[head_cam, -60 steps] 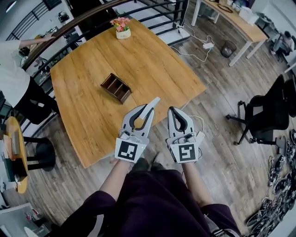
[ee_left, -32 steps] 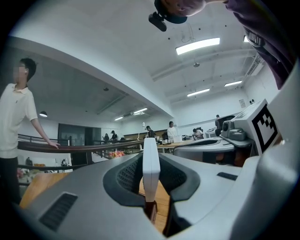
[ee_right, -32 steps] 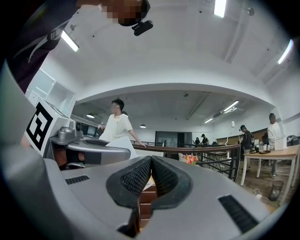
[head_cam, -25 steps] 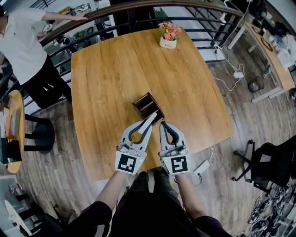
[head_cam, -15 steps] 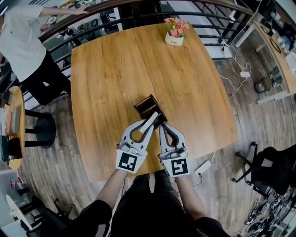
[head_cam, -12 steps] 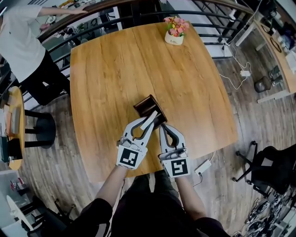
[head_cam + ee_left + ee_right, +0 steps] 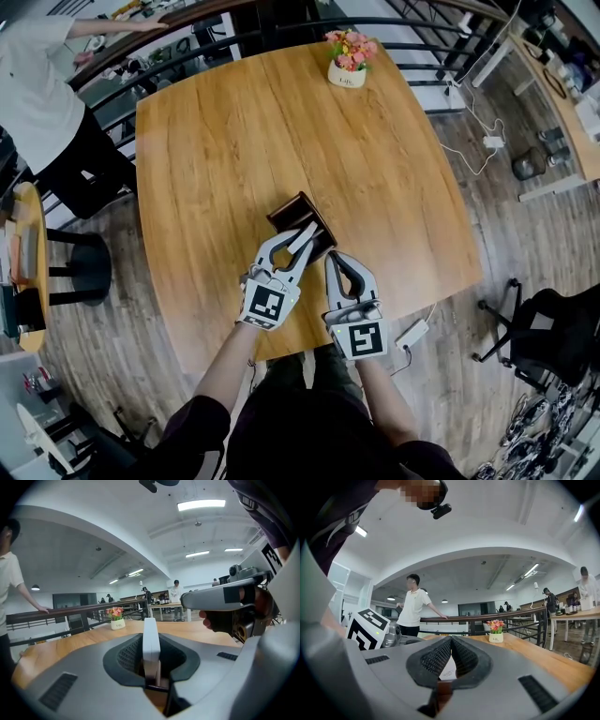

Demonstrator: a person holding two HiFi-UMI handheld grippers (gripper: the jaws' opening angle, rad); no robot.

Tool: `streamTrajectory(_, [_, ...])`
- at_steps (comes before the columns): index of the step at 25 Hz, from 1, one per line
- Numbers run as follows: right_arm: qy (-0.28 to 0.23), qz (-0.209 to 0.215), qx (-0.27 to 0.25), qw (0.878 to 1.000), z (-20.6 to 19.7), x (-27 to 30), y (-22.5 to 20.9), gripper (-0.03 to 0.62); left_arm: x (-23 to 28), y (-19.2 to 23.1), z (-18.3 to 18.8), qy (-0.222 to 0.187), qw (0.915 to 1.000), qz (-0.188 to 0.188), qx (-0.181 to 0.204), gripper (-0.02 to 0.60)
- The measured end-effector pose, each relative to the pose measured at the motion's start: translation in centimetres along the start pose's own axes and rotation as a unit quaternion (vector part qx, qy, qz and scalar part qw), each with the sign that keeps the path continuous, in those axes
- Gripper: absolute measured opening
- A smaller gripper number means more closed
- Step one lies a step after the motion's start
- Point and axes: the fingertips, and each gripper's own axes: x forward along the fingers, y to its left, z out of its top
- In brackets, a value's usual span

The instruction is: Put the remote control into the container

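Remote control [image 7: 151,637], pinched by the left gripper [image 7: 300,241] over the wooden container [image 7: 284,209] (right gripper [image 7: 337,260] pressed together), probably needs lowering in next.

The lower end of the slim white plastic remote control [image 7: 303,241] is buried between the clamped jaws of the left tool [image 7: 296,249]. In the head view, both cover the near corner of the dark brown wooden container [image 7: 286,208]. In the left gripper view, the tool's grey body hides the container. Through the slit of the right tool [image 7: 335,259], a white printed patch [image 7: 448,670] cannot be identified. Lettering on the small white flower pot [image 7: 344,78], far across the wooden counter [image 7: 216,141], is too small to read. A person in a white shirt [image 7: 37,84] is cut off at the far left edge.
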Motion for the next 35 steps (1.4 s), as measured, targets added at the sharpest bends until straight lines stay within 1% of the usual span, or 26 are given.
streamTrajectory(5, [-0.004,-0.008,0.004,1.0,0.2,-0.1,-0.1,0.018,0.3,0.2,-1.2,0.014,0.9999,0.001,-0.006,0.083])
streamTrajectory(9, [0.014,-0.005,-0.004,1.0,-0.4,-0.4,-0.2,0.018,0.1,0.7,-0.6,0.011,0.9998,0.011,-0.012,0.083])
streamTrajectory(10, [0.01,-0.005,-0.003,1.0,-0.2,-0.4,-0.2,0.018,0.0,0.7,-0.4,0.008,0.9998,0.012,-0.013,0.083])
streamTrajectory(12, [-0.001,-0.008,0.001,1.0,0.1,-0.4,-0.3,0.018,-0.3,0.6,0.2,0.001,0.9998,0.013,-0.015,0.083])
streamTrajectory(18, [-0.005,-0.003,-0.006,1.0,1.3,-1.3,-0.1,0.018,-2.1,0.4,2.8,-0.024,0.9987,0.032,-0.031,0.083])
streamTrajectory(22, [0.026,0.01,-0.033,0.999,1.3,-2.8,0.3,0.018,-3.6,-0.8,4.0,-0.029,0.9982,0.037,-0.036,0.083])
streamTrajectory(24, [0.027,0.015,-0.039,0.999,1.8,-3.3,0.7,0.018,-4.5,-1.3,4.7,-0.035,0.9977,0.042,-0.04,0.083])
streamTrajectory(29, [0.019,0.02,-0.048,0.998,3.0,-4.1,1.2,0.018,-6.4,-2.3,7.0,-0.059,0.9957,0.057,-0.044,0.083])
streamTrajectory(32, [0.016,0.021,-0.048,0.999,3.1,-4.7,1.3,0.018,-7.2,-2.9,7.9,-0.088,0.9924,0.07,-0.05,0.081])
streamTrajectory(34, [0.018,0.019,-0.051,0.998,3.0,-5.0,1.4,0.018,-7.7,-3.4,8.3,-0.099,0.9903,0.079,-0.057,0.068])
streamTrajectory(35, [0.019,0.017,-0.053,0.998,3.0,-5.1,1.4,0.018,-8.0,-3.5,8.5,-0.102,0.9895,0.083,-0.061,0.045])
